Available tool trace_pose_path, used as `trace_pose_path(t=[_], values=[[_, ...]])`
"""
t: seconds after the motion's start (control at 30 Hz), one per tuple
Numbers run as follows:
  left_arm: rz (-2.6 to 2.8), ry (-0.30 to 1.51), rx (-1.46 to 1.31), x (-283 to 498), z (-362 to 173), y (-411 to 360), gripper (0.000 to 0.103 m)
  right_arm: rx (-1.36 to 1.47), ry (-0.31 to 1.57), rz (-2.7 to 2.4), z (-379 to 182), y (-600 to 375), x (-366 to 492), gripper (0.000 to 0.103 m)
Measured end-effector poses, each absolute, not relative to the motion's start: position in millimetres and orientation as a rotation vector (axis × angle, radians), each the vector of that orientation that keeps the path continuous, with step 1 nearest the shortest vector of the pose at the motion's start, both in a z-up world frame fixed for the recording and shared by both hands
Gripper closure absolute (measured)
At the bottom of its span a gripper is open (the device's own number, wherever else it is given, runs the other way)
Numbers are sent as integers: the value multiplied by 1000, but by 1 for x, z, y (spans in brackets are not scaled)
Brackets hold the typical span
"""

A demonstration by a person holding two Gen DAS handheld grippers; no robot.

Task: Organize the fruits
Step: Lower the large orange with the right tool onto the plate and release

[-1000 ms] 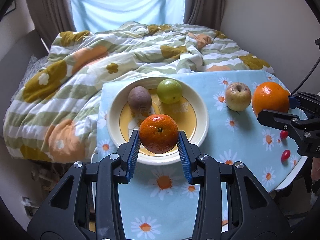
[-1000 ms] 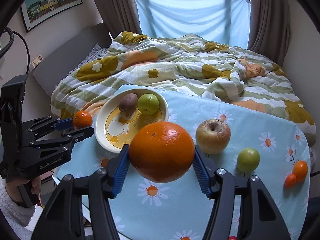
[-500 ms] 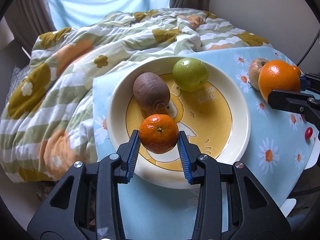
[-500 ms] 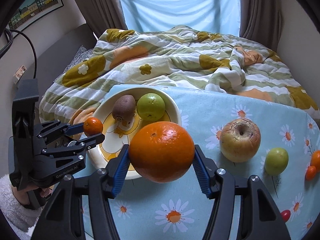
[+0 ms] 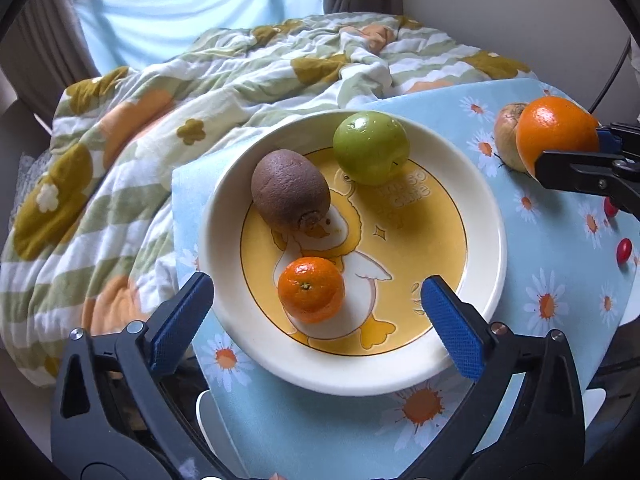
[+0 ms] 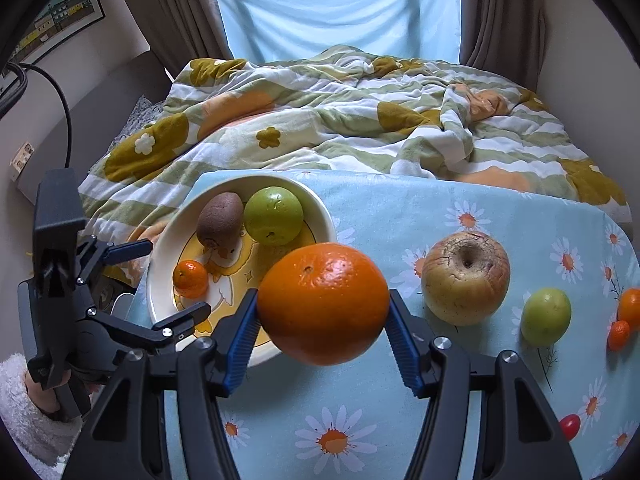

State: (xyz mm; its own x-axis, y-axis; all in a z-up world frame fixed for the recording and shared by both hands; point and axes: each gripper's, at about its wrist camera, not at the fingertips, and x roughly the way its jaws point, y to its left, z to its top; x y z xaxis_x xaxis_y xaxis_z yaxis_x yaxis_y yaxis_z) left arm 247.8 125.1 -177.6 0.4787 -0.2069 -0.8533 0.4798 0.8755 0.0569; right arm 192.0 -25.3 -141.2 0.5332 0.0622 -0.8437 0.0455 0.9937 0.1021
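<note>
My small mandarin sits on the plate, near side; my left gripper has its jaws spread wide around it. My right gripper clamps the big orange, next to be lowered beside the kiwi.

Daisy-print table bears plate, apple.

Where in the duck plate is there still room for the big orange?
The plate is bare on its right half, between the green apple and the near rim. The left is crowded: kiwi and mandarin. The big orange hangs in the right gripper.
</note>
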Motion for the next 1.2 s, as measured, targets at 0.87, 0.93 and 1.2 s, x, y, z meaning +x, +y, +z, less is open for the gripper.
trace_pose_path(t=[0.87,0.93,1.2], values=[[-458,1037,240,197,-167,148,0,-1,1074,208,-187,16,236,47],[-453,1041,240,196,-169,150,0,-19,1081,209,-192,20,239,47],[-469,1039,225,191,-169,153,0,-17,1064,207,-196,20,239,44]])
